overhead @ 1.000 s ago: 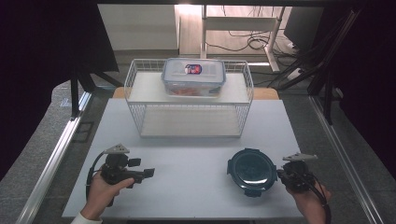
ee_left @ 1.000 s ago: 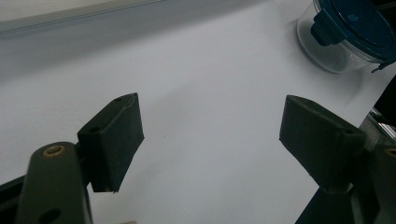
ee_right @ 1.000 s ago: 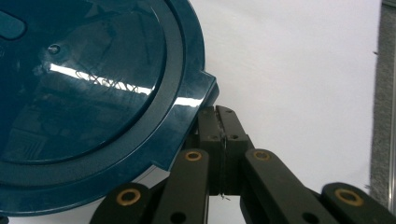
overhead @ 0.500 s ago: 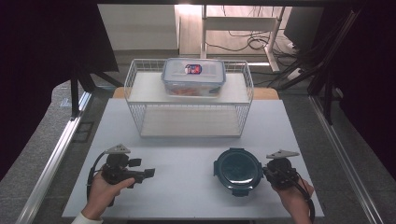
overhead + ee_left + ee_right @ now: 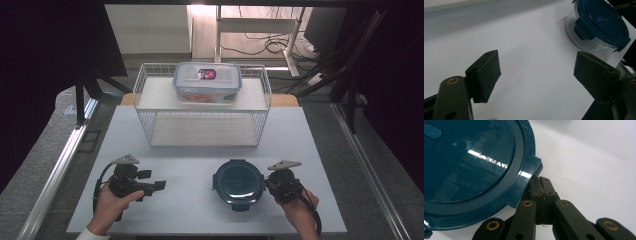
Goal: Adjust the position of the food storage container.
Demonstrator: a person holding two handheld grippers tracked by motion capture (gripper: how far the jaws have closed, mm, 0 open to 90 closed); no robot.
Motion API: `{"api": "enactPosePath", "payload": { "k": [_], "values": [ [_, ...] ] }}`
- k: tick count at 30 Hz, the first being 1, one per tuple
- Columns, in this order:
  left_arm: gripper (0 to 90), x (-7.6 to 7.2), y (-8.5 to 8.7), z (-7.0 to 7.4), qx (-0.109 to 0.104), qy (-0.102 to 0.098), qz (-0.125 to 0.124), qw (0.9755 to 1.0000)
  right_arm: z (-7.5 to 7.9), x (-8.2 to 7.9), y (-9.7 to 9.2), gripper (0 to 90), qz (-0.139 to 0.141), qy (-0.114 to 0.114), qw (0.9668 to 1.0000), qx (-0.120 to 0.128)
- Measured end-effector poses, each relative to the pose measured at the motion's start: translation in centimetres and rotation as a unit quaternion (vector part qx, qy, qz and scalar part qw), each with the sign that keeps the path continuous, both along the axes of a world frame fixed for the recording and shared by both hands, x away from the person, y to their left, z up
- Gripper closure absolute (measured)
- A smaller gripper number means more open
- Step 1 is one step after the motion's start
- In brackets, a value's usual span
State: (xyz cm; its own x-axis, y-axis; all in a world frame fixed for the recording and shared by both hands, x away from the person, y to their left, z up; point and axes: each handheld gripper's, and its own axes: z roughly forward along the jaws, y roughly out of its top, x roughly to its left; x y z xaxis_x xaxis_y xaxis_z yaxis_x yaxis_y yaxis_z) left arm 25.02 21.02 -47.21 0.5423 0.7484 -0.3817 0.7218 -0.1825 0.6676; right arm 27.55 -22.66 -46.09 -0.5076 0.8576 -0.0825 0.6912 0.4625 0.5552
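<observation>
Two grippers: right gripper (image 5: 267, 182) jaws together against round container (image 5: 239, 181); left gripper (image 5: 159, 185) jaws apart; wire basket (image 5: 150, 131) behind.

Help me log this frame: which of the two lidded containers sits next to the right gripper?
The round container with the dark blue lid, on the table beside the right gripper. The rectangular clear-lidded container sits on the wire rack.

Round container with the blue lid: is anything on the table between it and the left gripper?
Nothing visible. The round container sits on the white table, and the stretch between it and the open left gripper is bare. The shut right gripper is against its far side; the wire rack stands farther back.
</observation>
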Motion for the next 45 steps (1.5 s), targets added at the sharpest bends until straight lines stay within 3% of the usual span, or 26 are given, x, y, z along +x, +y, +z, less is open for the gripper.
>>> {"api": "enactPosePath", "payload": {
  "k": [12, 37, 41, 45],
  "values": [
    [20.9, 0.1, 0.0, -0.1, 0.0, 0.004, -0.004, 1.0, 0.1, 0.0, 3.4, 89.4, 0.034, 0.011, 0.9993, -0.011],
    [21.0, 0.1, -0.1, -0.2, 0.001, 0.009, -0.007, 0.9999, 0.0, -0.4, 8.6, 89.4, 0.094, 0.026, 0.9952, -0.004],
    [21.0, 0.1, 0.0, -0.3, 0.001, 0.009, -0.006, 0.9999, 0.0, -0.3, 8.6, 89.3, 0.106, 0.032, 0.9938, 0.006],
    [21.0, 0.1, 0.2, -0.3, 0.0, 0.008, -0.004, 1.0, -0.1, 0.0, 7.8, 89.1, 0.112, 0.034, 0.9926, 0.032]
  ]
}}
